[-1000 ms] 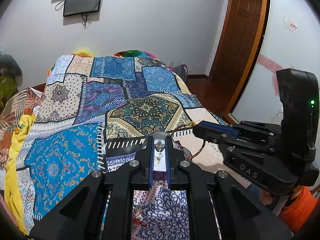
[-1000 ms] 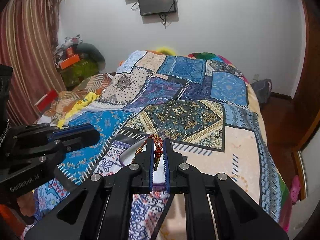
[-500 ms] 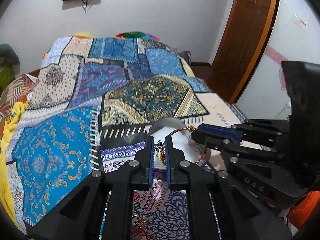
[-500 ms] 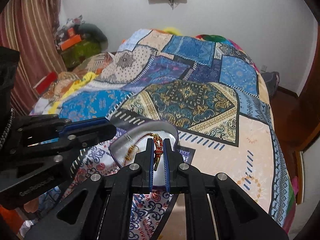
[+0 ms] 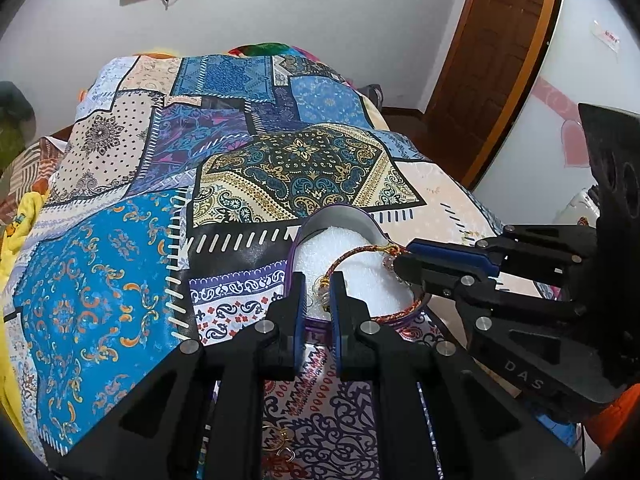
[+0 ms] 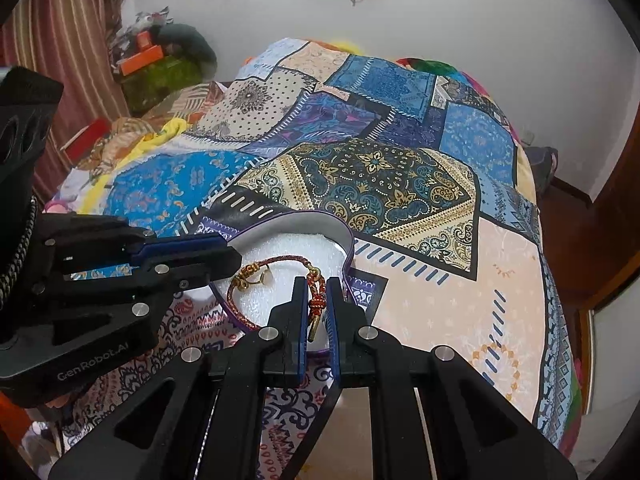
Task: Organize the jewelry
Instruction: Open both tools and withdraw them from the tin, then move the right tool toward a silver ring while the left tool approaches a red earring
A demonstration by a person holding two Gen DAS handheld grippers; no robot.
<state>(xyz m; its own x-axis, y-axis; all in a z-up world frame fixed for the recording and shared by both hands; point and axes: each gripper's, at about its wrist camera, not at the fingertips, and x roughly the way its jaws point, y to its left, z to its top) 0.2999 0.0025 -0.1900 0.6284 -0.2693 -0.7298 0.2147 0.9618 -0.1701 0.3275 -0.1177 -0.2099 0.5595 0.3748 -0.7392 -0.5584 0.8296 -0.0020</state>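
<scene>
Both black two-finger grippers now sit lower over the patchwork bedspread [image 5: 120, 280] than a second ago. The purple-rimmed, white-lined open jewelry box [image 5: 340, 220], earlier mostly hidden behind the fingers, now fills the lower centre of both views. The red-and-gold braided cord bracelet [image 6: 280, 259] now hangs just above its white lining.
</scene>
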